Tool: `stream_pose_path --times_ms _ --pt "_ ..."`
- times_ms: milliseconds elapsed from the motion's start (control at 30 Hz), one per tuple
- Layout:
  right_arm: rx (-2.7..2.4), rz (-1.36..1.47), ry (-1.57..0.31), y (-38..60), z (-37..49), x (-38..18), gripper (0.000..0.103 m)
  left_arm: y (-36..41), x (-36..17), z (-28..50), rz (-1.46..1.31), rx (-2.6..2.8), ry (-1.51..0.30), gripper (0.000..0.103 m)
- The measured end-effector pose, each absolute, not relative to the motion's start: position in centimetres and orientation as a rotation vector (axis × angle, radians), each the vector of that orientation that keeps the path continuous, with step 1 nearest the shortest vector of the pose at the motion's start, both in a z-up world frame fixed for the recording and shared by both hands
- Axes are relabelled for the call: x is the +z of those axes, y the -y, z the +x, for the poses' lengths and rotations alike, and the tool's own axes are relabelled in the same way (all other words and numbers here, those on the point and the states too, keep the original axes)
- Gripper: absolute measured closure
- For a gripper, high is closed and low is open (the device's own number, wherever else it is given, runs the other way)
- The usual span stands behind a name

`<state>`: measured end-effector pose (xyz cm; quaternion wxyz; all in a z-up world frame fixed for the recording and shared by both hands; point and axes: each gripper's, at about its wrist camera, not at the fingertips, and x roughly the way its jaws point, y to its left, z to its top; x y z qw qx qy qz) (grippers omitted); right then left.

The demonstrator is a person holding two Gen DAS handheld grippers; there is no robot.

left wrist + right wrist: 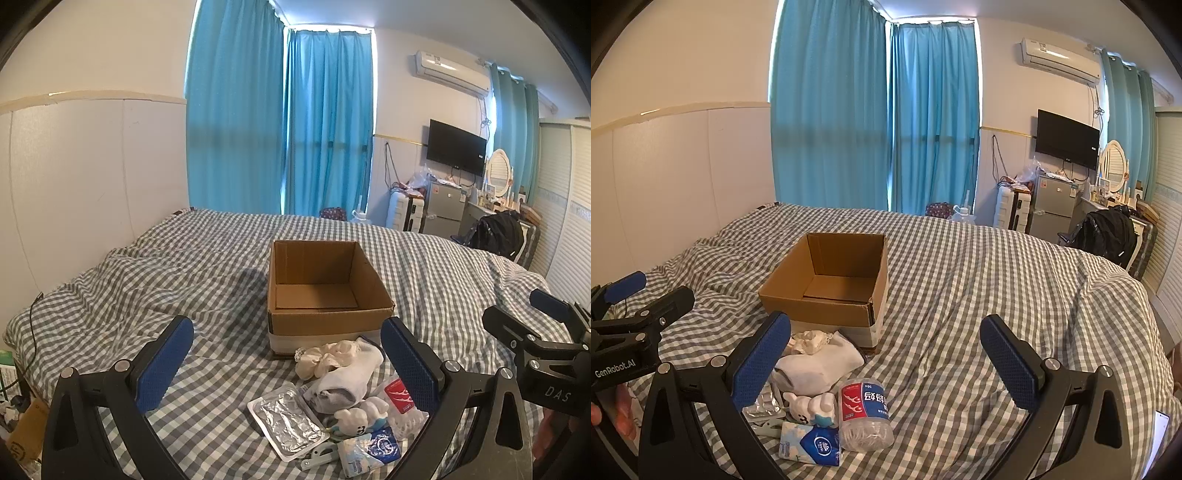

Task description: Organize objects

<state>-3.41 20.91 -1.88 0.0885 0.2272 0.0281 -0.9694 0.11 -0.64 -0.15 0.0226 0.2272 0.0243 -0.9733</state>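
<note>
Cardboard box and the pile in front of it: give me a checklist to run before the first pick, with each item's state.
1. Cardboard box open on top and empty: ok.
2. Box upright on the bed: ok.
3. Left tongs open, nothing held: ok.
4. Right tongs open, nothing held: ok.
5. Items separable: not ok; white sock, toothpick jar, tissue pack and foil pouch lie touching or overlapping.
6. Anything hidden under the sock: cannot tell.
</note>
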Motion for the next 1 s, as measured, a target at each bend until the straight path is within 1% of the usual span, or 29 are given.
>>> stream_pose_path --times_ms 1000 --pt "-2.875 0.687 -0.104 -20.35 -3.21 -1.77 0.000 0.73 -0.37 -0.01 0.706 -3.010 -0.049 0.000"
